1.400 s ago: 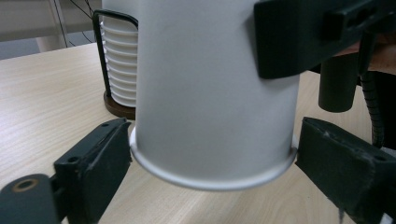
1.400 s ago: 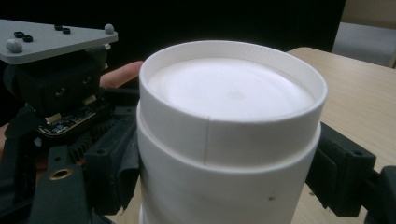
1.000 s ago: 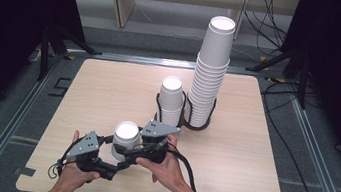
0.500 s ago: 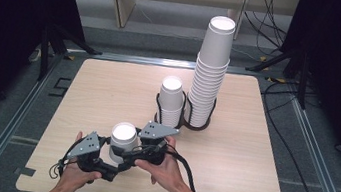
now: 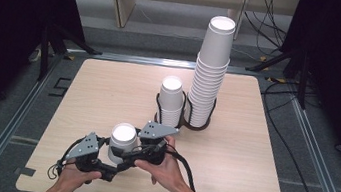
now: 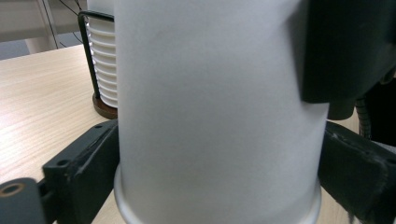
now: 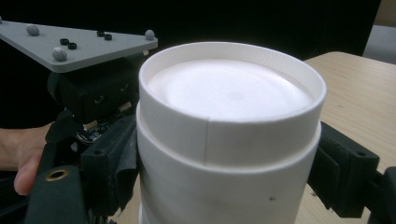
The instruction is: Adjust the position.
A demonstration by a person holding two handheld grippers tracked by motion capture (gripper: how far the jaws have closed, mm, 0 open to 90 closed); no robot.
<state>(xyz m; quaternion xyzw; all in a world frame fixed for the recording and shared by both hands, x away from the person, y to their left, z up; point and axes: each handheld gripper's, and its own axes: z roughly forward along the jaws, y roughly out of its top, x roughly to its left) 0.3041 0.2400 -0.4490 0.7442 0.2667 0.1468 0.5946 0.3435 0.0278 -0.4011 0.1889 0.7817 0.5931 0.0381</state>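
The left hand-held gripper (image 5: 110, 160) sits low at the near edge of the bench, its black jaws on either side of the lower wall of a small nested stack of upside-down white paper cups (image 5: 122, 142). Its jaws have just been closing with the cups between them, and in the left gripper view the pads lie against the cup wall (image 6: 210, 116) near the rim that rests on the bench. The right hand-held gripper (image 5: 137, 148) comes in from the other side, its jaws flanking the upper cup (image 7: 231, 112) of the same stack, just under the upturned base. They look closed onto it, though how firmly I cannot tell.

The stack stands near the front of the pale wooden bench (image 5: 251, 153). Farther back, well apart from it, a short pile of white paper cups (image 5: 171, 101) and a tall one (image 5: 210, 76) stand in a black wire holder (image 5: 184, 120).

These cups should be very light, thin-walled and easily dented, with a smooth surface that slips under a weak grip. Nested cups tend to cling, so the sound hold is low near the stiff rolled rim for the bottom one and just below the rigid base for the top one, squeezing gently.
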